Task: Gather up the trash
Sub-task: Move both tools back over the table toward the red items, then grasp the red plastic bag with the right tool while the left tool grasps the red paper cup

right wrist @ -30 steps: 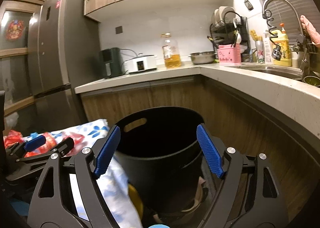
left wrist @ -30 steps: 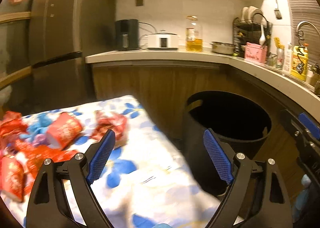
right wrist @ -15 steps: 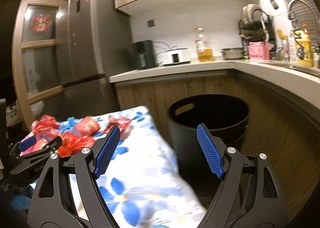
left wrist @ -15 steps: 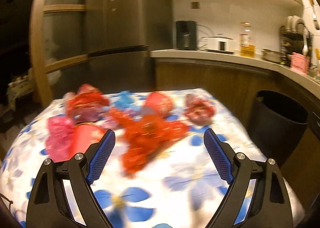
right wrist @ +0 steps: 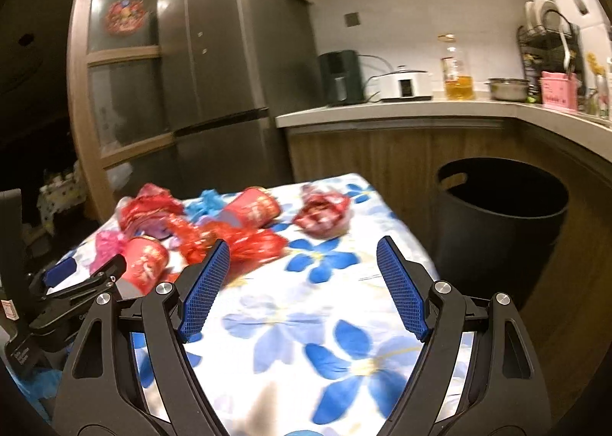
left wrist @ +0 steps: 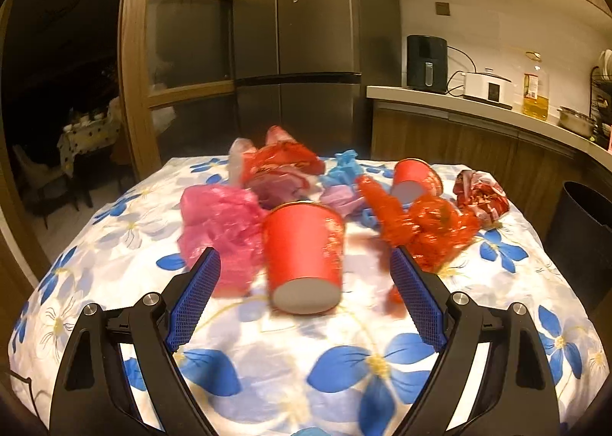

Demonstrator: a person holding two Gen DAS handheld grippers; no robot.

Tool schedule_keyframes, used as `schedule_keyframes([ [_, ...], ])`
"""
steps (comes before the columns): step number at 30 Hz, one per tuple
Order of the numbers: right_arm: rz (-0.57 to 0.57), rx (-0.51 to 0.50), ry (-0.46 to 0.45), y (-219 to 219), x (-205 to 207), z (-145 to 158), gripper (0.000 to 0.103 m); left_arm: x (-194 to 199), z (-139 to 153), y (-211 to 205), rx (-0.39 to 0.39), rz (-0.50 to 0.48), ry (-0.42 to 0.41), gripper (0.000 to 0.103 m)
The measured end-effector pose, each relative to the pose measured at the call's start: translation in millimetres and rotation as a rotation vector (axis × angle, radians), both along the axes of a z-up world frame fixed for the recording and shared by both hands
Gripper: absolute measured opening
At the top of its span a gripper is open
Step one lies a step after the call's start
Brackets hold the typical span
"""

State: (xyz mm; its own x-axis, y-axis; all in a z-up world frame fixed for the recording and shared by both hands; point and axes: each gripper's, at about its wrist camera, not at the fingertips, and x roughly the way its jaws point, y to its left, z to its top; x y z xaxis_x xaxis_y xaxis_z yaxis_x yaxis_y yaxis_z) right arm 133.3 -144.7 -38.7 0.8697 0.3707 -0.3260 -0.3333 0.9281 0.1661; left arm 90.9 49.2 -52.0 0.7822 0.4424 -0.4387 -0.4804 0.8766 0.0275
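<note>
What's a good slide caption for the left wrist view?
Open left gripper lines up on a tipped red paper cup among crumpled wrappers on the floral tablecloth.

Both views swung from black bin (right wrist: 501, 229) toward table (left wrist: 306, 352); red cup (left wrist: 304, 252) now between left gripper (left wrist: 304, 300) pads

- Left gripper (left wrist: 304, 306): two black plastic arms that spread in a V, each with triangular cut-outs near its base.
- Its fingers (left wrist: 193, 304) carry flat pads of bright blue with a fine cross-hatched grip texture.
- Round silver screws sit at the joints of each arm, two to a side.
- Right gripper (right wrist: 304, 288): the same build, black cut-out arms, silver screws, blue textured fingers (right wrist: 399, 288).
- In the right wrist view the left gripper shows side-on at the left edge: black, blue-tipped, with small white lettering on its body, too small to read.
</note>
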Motion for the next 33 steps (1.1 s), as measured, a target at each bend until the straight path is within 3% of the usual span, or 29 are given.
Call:
schedule_keyframes([
  [13,0.109,-0.062,0.0,85.6,31.2,-8.6,0.078,-5.0,-9.1,38.0,-0.029,0.007,-0.003,0.087],
  [21,0.129,-0.082,0.056,119.2,64.7,-22.8,0.077,-2.4,-9.7,49.6,-0.051,0.007,-0.003,0.087],
  [27,0.134,-0.081,0.115,125.2,78.7,-32.6,0.062,1.8,-12.8,51.0,-0.061,-0.008,0.008,0.087],
  [33,0.146,-0.087,0.136,127.7,81.7,-39.9,0.036,7.2,-14.3,50.3,-0.074,-0.024,0.014,0.087],
])
